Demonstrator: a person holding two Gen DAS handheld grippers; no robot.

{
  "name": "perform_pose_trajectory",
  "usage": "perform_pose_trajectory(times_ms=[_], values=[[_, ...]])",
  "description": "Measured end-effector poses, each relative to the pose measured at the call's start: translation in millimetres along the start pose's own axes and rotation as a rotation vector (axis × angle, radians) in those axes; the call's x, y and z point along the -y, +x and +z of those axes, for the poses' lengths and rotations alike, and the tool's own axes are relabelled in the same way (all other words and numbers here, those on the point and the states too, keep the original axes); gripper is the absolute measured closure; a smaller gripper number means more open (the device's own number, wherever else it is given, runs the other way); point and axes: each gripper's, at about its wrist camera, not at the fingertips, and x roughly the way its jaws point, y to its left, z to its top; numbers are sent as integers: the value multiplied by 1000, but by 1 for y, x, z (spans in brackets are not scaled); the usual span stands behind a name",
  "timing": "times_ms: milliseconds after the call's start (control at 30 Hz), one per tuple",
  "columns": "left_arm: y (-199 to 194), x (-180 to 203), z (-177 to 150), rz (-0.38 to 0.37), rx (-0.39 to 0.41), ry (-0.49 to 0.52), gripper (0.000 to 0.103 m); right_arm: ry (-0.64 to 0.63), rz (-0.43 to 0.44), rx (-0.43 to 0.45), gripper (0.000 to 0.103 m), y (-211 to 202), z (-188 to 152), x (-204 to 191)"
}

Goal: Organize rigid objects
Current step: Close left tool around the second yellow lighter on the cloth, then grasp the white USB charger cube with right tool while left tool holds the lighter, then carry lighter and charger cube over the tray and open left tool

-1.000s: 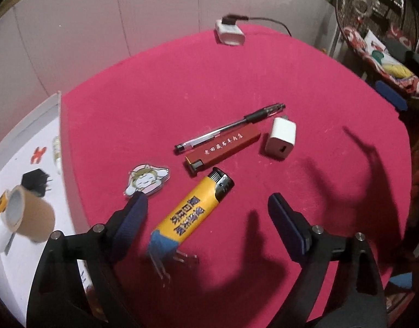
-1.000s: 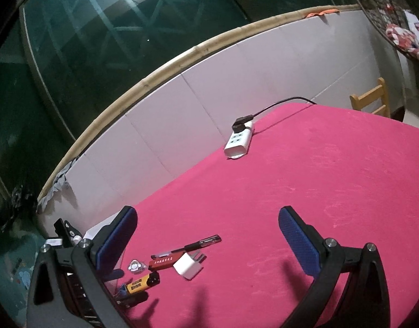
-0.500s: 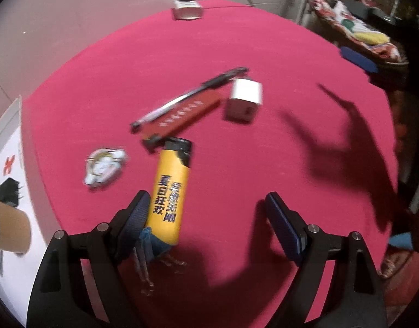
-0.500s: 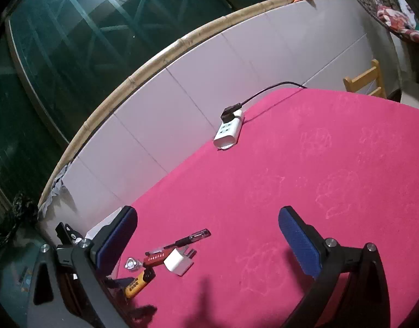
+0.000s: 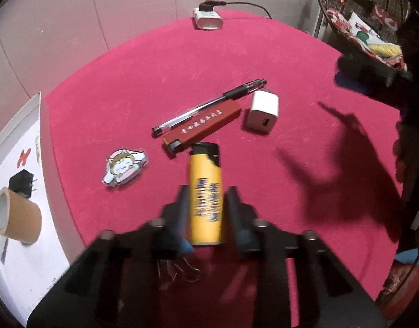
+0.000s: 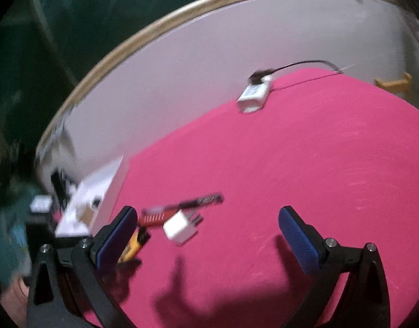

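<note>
Since the earlier frame the left gripper [image 5: 205, 199] has just been closing its jaws, and the yellow lighter [image 5: 206, 194], then lying slantwise between wide-spread fingers, now stands lengthwise between them with both blurred pads against its sides, its black cap pointing toward the table's far edge. On the red table [image 5: 154, 68] I count one lighter, one pen [image 5: 209, 105], one dark red flat case [image 5: 202, 128] just beside the pen, one white charger cube [image 5: 263, 112], one cartoon charm [image 5: 124, 168] and one wire binder clip [image 5: 179, 269] under the gripper. At the far edge sits one white power strip [image 5: 208, 19]. Off the table's left edge a white tray [image 5: 18, 259] holds one brown tape roll [image 5: 18, 218] and one black plug [image 5: 21, 187]. The right gripper [image 6: 206, 235] has swung lower toward the objects; its jaws are spread wide around nothing.
</note>
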Motion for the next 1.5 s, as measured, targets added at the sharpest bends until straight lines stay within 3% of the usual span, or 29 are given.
perform_pose_trajectory(times_ms=[167, 300, 400, 467, 667, 767, 1033, 1300, 1500], values=[[-1, 2, -5, 4, 28, -19, 80, -211, -45, -70, 0, 22, -9, -36], [-4, -1, -7, -25, 40, -63, 80, -284, -32, -126, 4, 43, -4, -41], [-5, -3, -7, -47, 52, -90, 80, -288, -11, -168, 17, 57, 0, -38], [-8, -3, -7, -50, 62, -97, 80, -291, -3, -200, 38, 66, 0, -37], [-18, 4, -5, -63, 89, -96, 80, -335, 29, -240, 55, 69, -5, -43], [-25, 7, -6, -63, 105, -90, 80, -370, 26, -236, 56, 66, -8, -49], [-58, 8, -5, -12, 208, -104, 80, -317, 16, -109, 56, 26, -5, -48], [-97, -1, -6, 58, 337, -164, 80, -297, 72, 44, 56, -18, 3, -72], [-108, -9, -9, 80, 372, -197, 80, -344, 114, 81, 56, -29, 11, -95]])
